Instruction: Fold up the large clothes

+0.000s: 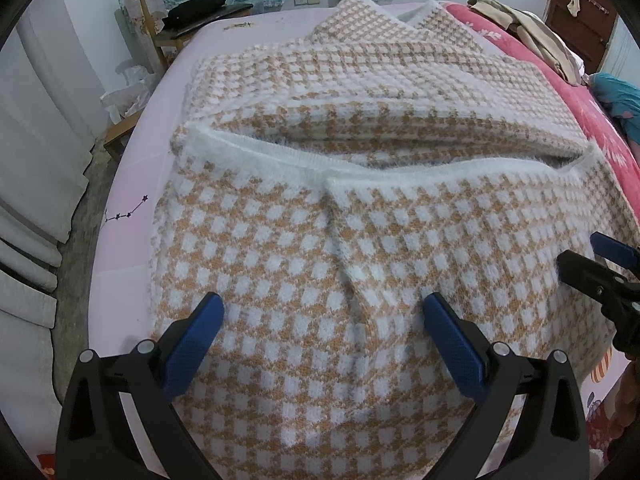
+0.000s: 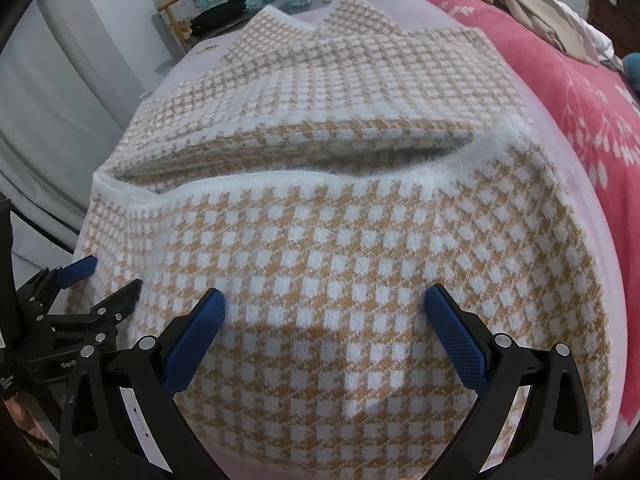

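- Big fuzzy sweater (image 1: 320, 240), tan-and-white check, spread flat over the pink bed (image 1: 128, 208), filling most of the middle of it.
- Near half folded over the far half, white fluffy hem (image 1: 280, 156) running crosswise, a gap under it on the right side.
- Left gripper (image 1: 323, 306) spread wide, hovering right over the folded near part, blue fingers (image 1: 196, 340) either side of a crease, nothing pinched.
- Right gripper (image 2: 325, 304) just as wide apart, low over the same folded layer, nearer the bed's right edge, nothing held.
- Both grippers close side by side, each poking into the other's view at the sweater's near end.
- Red blanket (image 2: 580, 92) along the bed's right edge, beige clothes (image 1: 520, 32) piled at its far right corner.
- Wooden chair (image 1: 172, 12) past the far left corner.
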Motion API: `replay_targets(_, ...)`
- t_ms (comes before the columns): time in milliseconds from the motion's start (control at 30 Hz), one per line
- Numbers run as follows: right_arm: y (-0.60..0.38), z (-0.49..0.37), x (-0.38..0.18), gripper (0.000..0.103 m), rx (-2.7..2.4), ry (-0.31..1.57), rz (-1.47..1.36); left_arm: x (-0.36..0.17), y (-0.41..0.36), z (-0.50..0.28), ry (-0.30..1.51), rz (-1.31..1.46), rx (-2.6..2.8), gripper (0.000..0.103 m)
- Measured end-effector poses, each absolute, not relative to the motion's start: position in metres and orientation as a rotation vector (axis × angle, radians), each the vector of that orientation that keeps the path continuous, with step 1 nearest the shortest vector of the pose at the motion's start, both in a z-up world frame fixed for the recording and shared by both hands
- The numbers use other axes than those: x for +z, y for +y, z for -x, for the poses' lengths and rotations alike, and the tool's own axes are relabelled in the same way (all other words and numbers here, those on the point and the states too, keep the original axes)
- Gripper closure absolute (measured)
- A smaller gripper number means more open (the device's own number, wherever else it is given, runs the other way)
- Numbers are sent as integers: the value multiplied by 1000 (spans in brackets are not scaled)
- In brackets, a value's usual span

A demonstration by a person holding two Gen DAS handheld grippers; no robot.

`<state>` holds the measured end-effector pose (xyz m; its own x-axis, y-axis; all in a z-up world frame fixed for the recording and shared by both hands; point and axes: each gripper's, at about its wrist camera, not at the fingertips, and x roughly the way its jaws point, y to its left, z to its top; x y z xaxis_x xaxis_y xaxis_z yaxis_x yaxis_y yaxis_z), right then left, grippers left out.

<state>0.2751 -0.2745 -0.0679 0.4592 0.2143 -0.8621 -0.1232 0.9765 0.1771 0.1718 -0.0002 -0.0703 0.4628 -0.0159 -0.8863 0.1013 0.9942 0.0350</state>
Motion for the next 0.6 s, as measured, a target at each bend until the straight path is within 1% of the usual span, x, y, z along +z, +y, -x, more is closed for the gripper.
replay_targets(367, -274, -272, -68, 7, 219, 1059, -80, -70, 0, -171, 1076, -102, -82, 5)
replay_targets(600, -282, -271, -60, 7, 262, 1082, -84, -64, 3, -174, 1094, -112, -119, 5)
